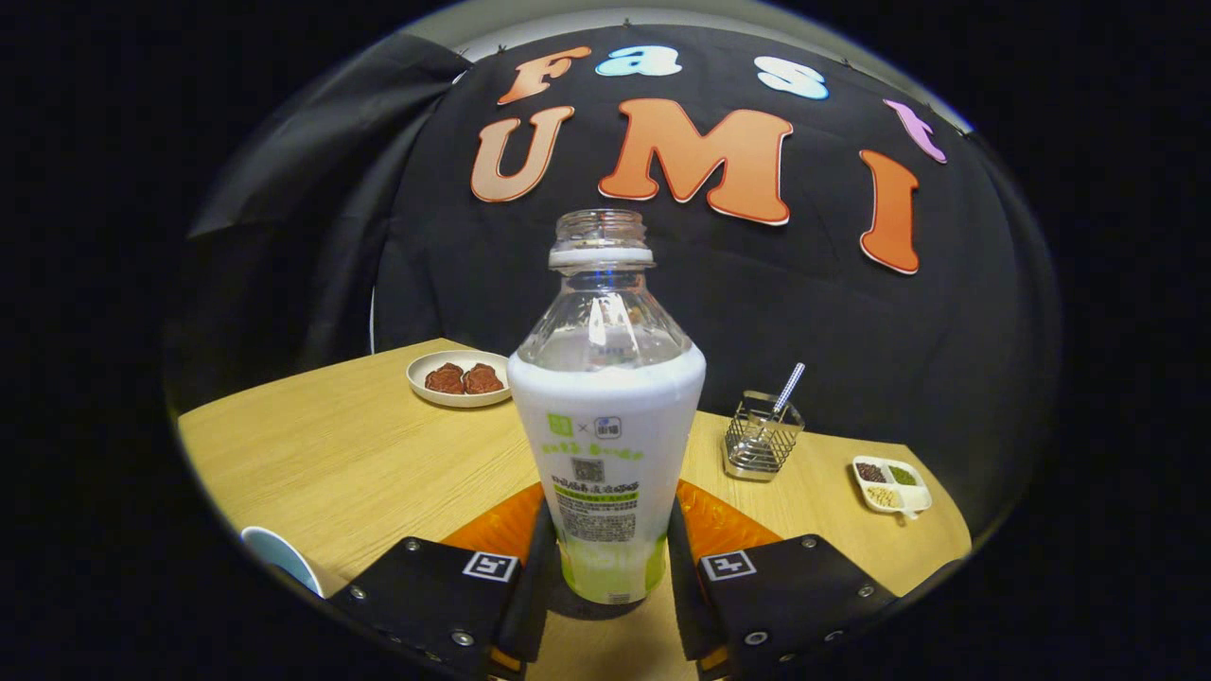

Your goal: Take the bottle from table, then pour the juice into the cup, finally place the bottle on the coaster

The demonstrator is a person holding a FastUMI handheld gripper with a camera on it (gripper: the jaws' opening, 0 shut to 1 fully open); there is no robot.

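2 fingers [544, 558] flanking bottle [605, 445]

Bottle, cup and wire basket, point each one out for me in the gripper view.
bottle [605, 445]: gripper view, on its white label, between the fingers.
cup [280, 558]: gripper view, on its rim, beside one finger.
wire basket [760, 437]: gripper view, on its front mesh, beyond the fingers.

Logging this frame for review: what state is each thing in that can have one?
bottle: upright on the table, cap off, mostly full of white drink.
gripper: its fingers flank the bottle's base; contact unclear.
plate: holds two brown pieces.
wire holder: upright, one straw leaning inside.
divided dish: compartments filled.
cup: at the table's near edge, contents hidden.
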